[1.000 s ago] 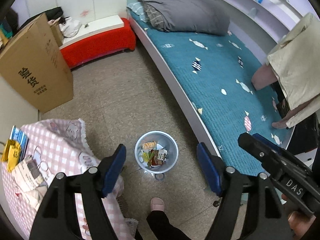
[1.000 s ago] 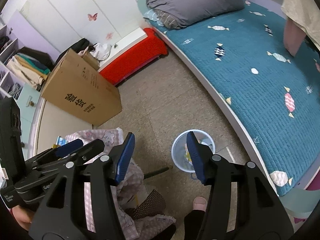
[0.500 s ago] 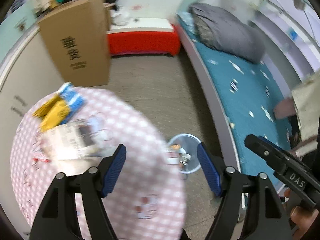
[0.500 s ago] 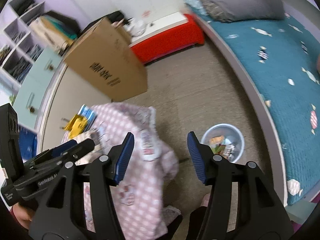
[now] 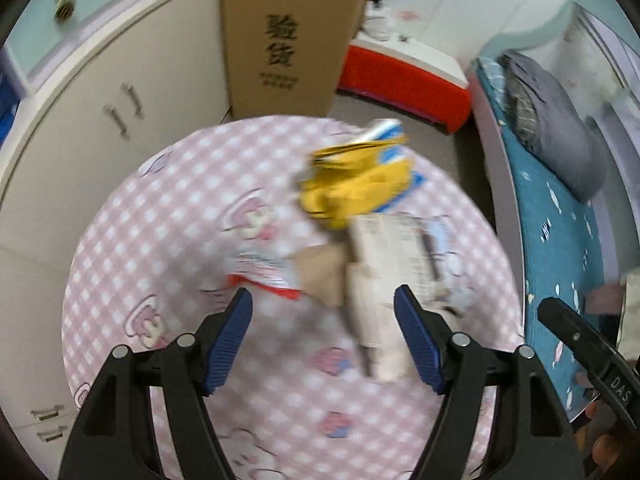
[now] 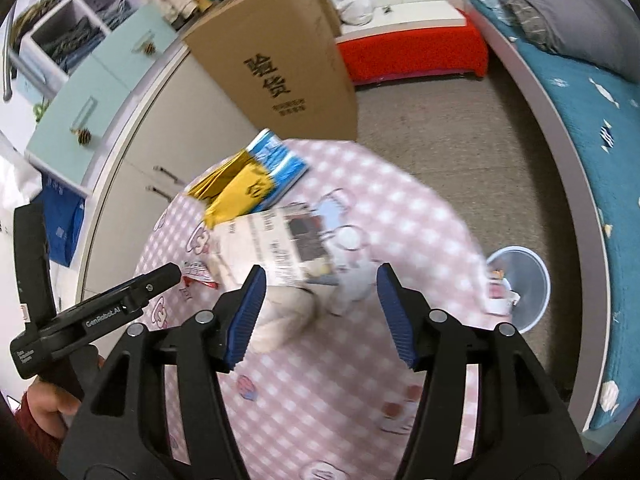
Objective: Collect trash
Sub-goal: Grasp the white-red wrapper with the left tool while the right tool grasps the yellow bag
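Left wrist view is showing the left gripper (image 5: 322, 320) hanging spread and empty over the table (image 5: 168, 240), with blurred trash (image 5: 360, 216) at centre frame. The right gripper (image 6: 318, 300), jaws just opening, is gaping empty; the bin (image 6: 524, 280) is sitting at right, the box (image 6: 276, 64) above.

My left gripper (image 5: 322, 344) and my right gripper (image 6: 318, 312) have black plastic arms with silver screws and ribbed blue pads (image 6: 246, 316). At the lower left of the right wrist view, white "GenRobot.AI" lettering marks the left gripper's side, and under it a dark red knitted sleeve (image 6: 34, 428) shows.
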A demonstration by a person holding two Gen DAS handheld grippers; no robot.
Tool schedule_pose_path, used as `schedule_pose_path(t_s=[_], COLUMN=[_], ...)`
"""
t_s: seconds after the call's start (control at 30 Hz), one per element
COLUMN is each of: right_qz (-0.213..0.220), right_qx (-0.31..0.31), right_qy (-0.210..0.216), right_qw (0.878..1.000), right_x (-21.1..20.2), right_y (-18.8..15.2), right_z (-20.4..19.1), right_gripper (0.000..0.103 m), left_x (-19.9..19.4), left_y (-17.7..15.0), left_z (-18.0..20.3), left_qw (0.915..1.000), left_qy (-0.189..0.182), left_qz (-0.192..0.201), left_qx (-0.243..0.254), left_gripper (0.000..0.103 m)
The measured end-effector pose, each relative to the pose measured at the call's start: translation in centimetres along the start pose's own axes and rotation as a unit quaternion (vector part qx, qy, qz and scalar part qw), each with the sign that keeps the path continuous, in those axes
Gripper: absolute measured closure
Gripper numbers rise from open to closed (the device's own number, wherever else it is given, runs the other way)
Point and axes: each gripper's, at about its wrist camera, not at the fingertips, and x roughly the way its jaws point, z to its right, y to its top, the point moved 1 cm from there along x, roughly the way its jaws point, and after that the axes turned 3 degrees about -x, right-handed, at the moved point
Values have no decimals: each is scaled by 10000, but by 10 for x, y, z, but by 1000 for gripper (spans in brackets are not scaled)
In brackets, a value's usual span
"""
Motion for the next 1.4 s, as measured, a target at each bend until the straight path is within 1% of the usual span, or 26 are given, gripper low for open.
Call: schedule_pose_path(t_s=[0.1, 0.2, 0.27, 0.33, 0.4, 0.43, 0.5, 0.57, 0.6, 0.63, 0.67, 0.7, 0.8, 0.83, 0.9, 1.07, 1.13, 1.2, 1.23, 1.3, 1.37, 1.4], right_qz=[-83, -136, -168, -191, -204, -203, -193, -172, -156, -140, -126, -103, -16, 7, 40, 59, -60, -238, -341, -397, -417, -411], right_qx=[-88, -134, -139, -137, -132, -132, -132, -114, -102, -91, -78, -59, 17, 50, 174, 359, 250, 128, 68, -54, -95, -60], right_qy=[-25, -75, -99, -133, -161, -182, -231, -270, -286, -293, -297, -294, -230, -205, -109, -166, -299, -494, -506, -582, -563, -492], right_qw=[9999, 9998, 9997, 9996, 9996, 9995, 9995, 9994, 9994, 9994, 9994, 9995, 9997, 9998, 9998, 9992, 9992, 9984, 9981, 9975, 9975, 9979], right_x=[18, 34, 42, 50, 55, 57, 60, 62, 63, 64, 64, 65, 67, 69, 74, 94, 110, 125, 133, 141, 145, 145], right_y=[-1, -1, -2, -2, -1, 0, 1, 4, 5, 7, 8, 10, 19, 23, 30, 48, 55, 58, 59, 59, 59, 60], right_z=[-19, -35, -42, -48, -53, -55, -58, -61, -63, -63, -64, -65, -72, -74, -78, -87, -93, -96, -98, -100, -101, -100], right_gripper=[45, 45, 45, 45, 45, 45, 45, 45, 45, 45, 45, 45, 41, 38, 37, 37, 37, 37, 37, 37, 39, 52], left_x=[13, 28, 39, 49, 58, 63, 74, 76, 77, 78, 79, 79, 77, 72, 63, 41, 38, 36, 37, 39, 39, 39], left_y=[4, 6, 8, 10, 14, 15, 18, 20, 21, 22, 22, 22, 27, 30, 40, 66, 72, 70, 70, 70, 71, 70], left_z=[-30, -49, -61, -70, -74, -74, -74, -69, -66, -63, -59, -56, -52, -55, -58, -69, -73, -76, -77, -79, -78, -80], left_qw=[9999, 9996, 9989, 9980, 9976, 9974, 9972, 9977, 9980, 9980, 9979, 9977, 9974, 9977, 9983, 9993, 9993, 9994, 9994, 9995, 9995, 9995], left_qy=[16, 13, -116, -169, -204, -230, -202, -264, -221, -229, -197, -217, -355, -407, -453, -311, -294, -264, -253, -232, -250, -256], left_qz=[-119, -263, -397, -474, -506, -534, -623, -583, -582, -596, -608, -597, -553, -475, -318, 105, 160, 163, 157, 121, 107, 108], left_qx=[-53, -46, -237, -394, -437, -424, -351, -225, -133, -29, 115, 220, 283, 243, 174, 158, 145, 148, 155, 153, 135, 133], left_gripper=[32, 32, 32, 32, 38, 39, 47, 48, 54, 65, 77, 81, 84, 85, 86, 86, 86, 86, 86, 86, 86, 86])
